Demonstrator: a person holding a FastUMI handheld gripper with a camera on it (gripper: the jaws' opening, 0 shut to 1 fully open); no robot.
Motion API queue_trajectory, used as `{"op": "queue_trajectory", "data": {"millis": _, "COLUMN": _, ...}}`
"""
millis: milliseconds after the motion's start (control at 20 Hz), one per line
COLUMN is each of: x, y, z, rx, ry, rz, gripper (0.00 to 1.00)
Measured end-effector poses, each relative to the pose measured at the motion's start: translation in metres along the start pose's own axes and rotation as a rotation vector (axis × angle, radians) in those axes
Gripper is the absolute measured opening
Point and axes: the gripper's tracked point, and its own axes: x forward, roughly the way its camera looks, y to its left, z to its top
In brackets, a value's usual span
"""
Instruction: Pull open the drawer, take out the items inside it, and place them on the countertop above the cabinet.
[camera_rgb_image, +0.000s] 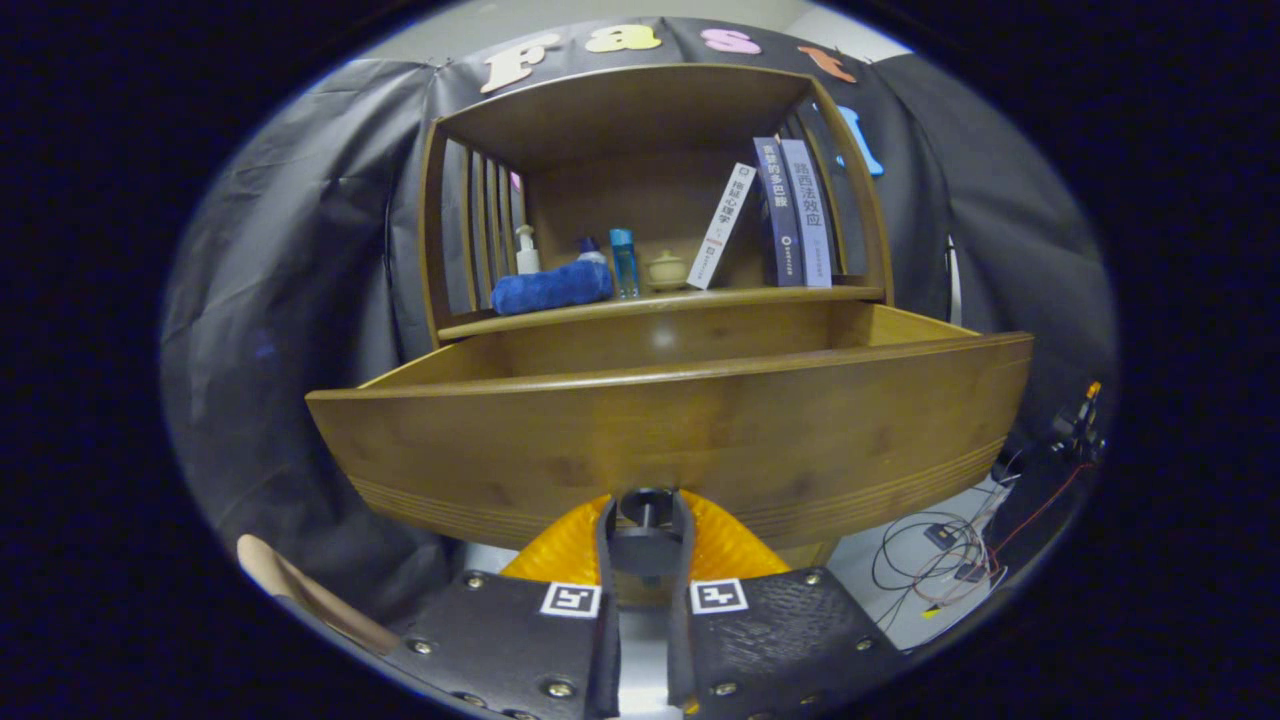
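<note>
Bamboo-brown wood is most of what lies ahead of me: the drawer (670, 420) of the cabinet (655, 180) stands pulled out toward me, its curved front panel just beyond my fingertips; my claw (646, 535) is pinched on the drawer knob (646, 503), a small dark knob at the lower middle of that front panel, with one finger pressed to each side of it and the knob's stem showing between them. Into the drawer itself I see only the bare inner back wall and the right side wall; whatever lies on its floor is hidden behind the front panel, so I cannot tell what it holds.

Above the drawer runs the countertop (660, 302), a shelf under a wooden hood with slatted sides; along it, from the left corner, stand a white pump bottle (527, 252), a rolled blue towel (552, 288) lying near the front edge, a dark-capped bottle (590, 248) just behind the towel's right end, a clear blue bottle (624, 264), a small beige lidded pot (667, 271); then a white book (722, 226) leaning rightward against two upright books (794, 212) at the right end.

Below the drawer's right corner, loose wires (940, 560) lie tangled on the pale floor; at my lower left a tan curved edge (300, 590) shows, too cut off to name.
</note>
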Motion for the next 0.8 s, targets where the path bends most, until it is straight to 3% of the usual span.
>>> {"op": "queue_trajectory", "data": {"millis": 100, "x": -0.001, "y": 0.001, "z": 0.0, "rx": -0.017, "ry": 0.02, "rz": -0.001, "gripper": 0.19}}
{"op": "queue_trajectory", "data": {"millis": 250, "x": -0.011, "y": -0.001, "z": 0.009, "rx": -0.014, "ry": -0.002, "rz": 0.01, "gripper": 0.42}}
{"op": "queue_trajectory", "data": {"millis": 550, "x": -0.049, "y": -0.007, "z": 0.102, "rx": -0.046, "ry": -0.208, "rz": -0.014, "gripper": 0.47}}
{"op": "queue_trajectory", "data": {"millis": 800, "x": -0.027, "y": 0.01, "z": 0.187, "rx": -0.113, "ry": -0.297, "rz": 0.031, "gripper": 0.83}}
